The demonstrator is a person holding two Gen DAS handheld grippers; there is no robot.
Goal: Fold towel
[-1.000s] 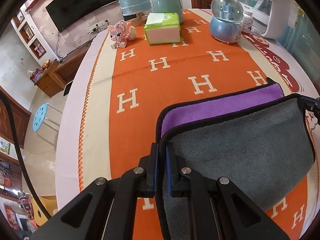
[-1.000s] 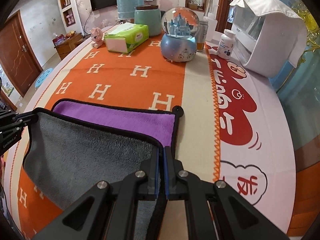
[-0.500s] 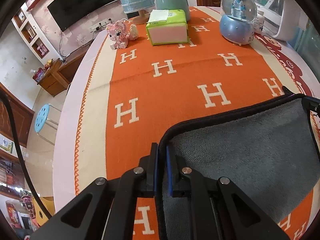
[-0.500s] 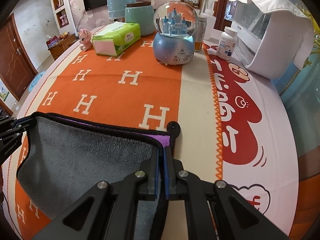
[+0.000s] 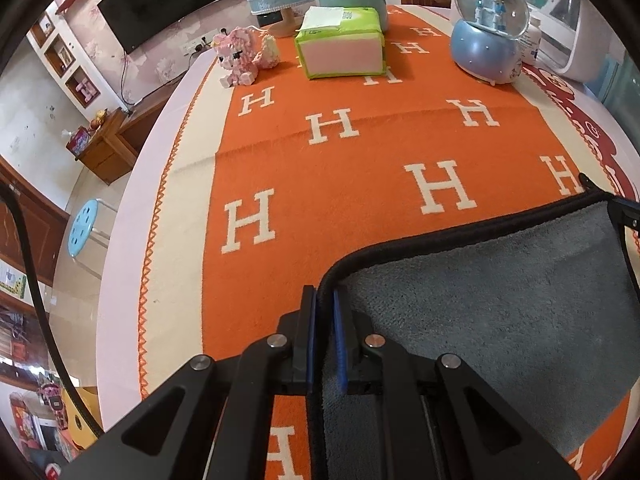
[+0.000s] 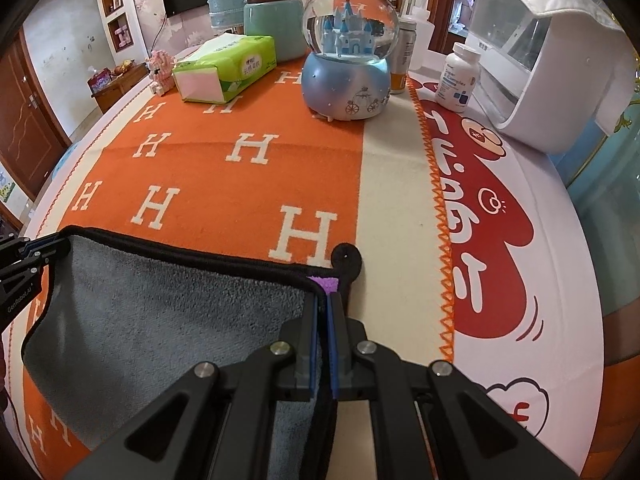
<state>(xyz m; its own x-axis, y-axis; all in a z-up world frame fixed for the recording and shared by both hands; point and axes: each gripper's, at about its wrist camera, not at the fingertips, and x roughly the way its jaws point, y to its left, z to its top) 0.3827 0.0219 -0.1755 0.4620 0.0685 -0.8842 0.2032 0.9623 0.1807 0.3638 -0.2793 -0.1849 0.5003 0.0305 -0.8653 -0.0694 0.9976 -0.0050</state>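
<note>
We pinch the towel [image 5: 500, 312] at its two near corners: our left gripper [image 5: 325, 300] is clamped on the black-trimmed left corner, our right gripper [image 6: 323, 300] on the right corner. The towel lies grey side up over the orange H-patterned cloth [image 5: 360, 168], with a sliver of purple [image 6: 326, 283] showing just beyond our right fingertips. Farther back stand a tissue pack [image 6: 224, 70] and a snow globe [image 6: 348, 48].

One towel [image 6: 160, 320], two claws, one snow globe [image 6: 346, 56], one tissue pack [image 6: 226, 68], one pill bottle [image 6: 458, 76], one pink toy [image 5: 236, 56].
</note>
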